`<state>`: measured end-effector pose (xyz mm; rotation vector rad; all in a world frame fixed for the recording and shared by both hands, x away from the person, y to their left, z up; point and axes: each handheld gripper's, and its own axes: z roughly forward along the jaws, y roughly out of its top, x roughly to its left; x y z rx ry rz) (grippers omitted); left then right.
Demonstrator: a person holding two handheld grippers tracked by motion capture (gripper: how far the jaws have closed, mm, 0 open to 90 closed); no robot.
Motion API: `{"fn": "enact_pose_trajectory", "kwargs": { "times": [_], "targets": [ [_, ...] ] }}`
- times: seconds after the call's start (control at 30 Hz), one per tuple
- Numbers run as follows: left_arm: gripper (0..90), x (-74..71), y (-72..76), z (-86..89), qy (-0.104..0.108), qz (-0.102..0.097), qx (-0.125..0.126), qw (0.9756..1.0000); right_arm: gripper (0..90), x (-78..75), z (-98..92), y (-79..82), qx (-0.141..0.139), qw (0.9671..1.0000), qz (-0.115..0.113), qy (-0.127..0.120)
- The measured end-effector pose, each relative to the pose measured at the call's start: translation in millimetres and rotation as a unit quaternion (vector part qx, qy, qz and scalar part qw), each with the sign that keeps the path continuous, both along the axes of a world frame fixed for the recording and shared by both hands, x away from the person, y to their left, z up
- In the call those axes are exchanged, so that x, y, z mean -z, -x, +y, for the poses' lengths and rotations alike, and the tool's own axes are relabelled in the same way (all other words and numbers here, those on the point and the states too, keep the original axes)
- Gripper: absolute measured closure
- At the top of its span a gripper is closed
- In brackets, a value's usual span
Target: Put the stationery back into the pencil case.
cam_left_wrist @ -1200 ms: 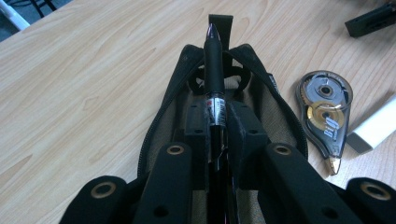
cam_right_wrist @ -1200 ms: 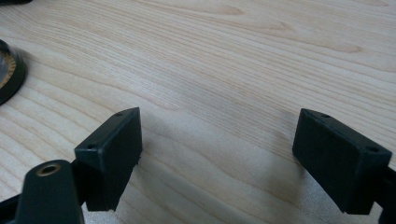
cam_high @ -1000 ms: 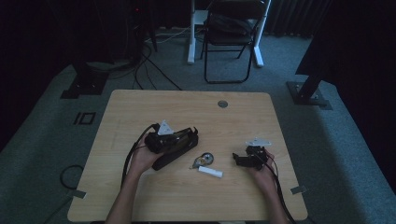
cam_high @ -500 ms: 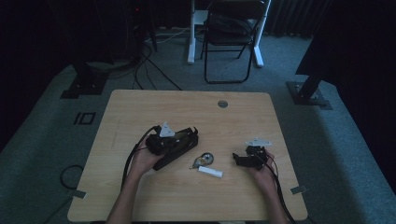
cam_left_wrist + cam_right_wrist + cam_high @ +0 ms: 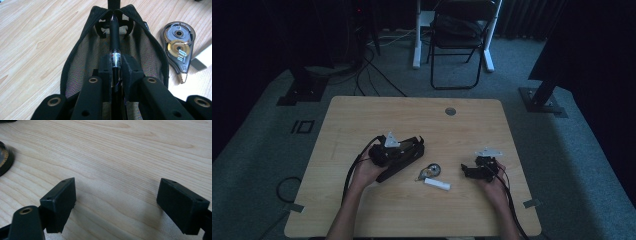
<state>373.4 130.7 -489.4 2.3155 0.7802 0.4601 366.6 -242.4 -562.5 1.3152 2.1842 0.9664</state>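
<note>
The left gripper (image 5: 116, 72) has its jaws pinched on a black pen (image 5: 115, 40), holding it inside the open mouth of a black pencil case (image 5: 80, 57) that lies on the wooden table (image 5: 362, 115). The pen's long axis runs straight along the jaws, its far end at the case's far end. Just right of the case lie a correction tape dispenser (image 5: 178, 47) and a white eraser (image 5: 437, 184). The right gripper (image 5: 117, 202) has its jaws spread wide, holding nothing, low over bare wood. Both forearms reach in from the near edge, the left hand (image 5: 364, 172) angled toward the table's middle.
</note>
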Motion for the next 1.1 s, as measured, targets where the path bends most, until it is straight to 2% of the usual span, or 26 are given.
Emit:
{"fn": "enact_pose_trajectory", "kwargs": {
  "times": [0.37, 0.57, 0.6, 0.73, 1.1],
  "targets": [
    [72.9, -2.5, 1.5, 0.8, 0.001, -0.004, 0.001, 1.0000, 15.7, 0.0, 0.0, -0.1, 0.000, 1.0000, 0.000, 0.000],
    [69.2, -8.7, 5.2, 1.5, 0.013, -0.015, 0.006, 0.9998, 15.6, 0.0, 0.0, -0.1, -0.001, 1.0000, 0.000, 0.000],
    [68.3, -10.8, 7.0, 1.5, 0.022, -0.022, 0.007, 0.9995, 15.6, 0.0, 0.0, -0.1, -0.001, 1.0000, 0.000, 0.000],
    [65.8, -14.3, 9.8, 0.9, 0.034, -0.032, 0.009, 0.9989, 15.7, 0.0, 0.0, -0.1, 0.000, 1.0000, 0.000, 0.000],
    [63.3, -20.6, 18.7, -7.7, 0.054, -0.046, 0.035, 0.9969, 15.7, 0.0, 0.0, -0.1, 0.000, 1.0000, 0.000, 0.000]
  ]
}}
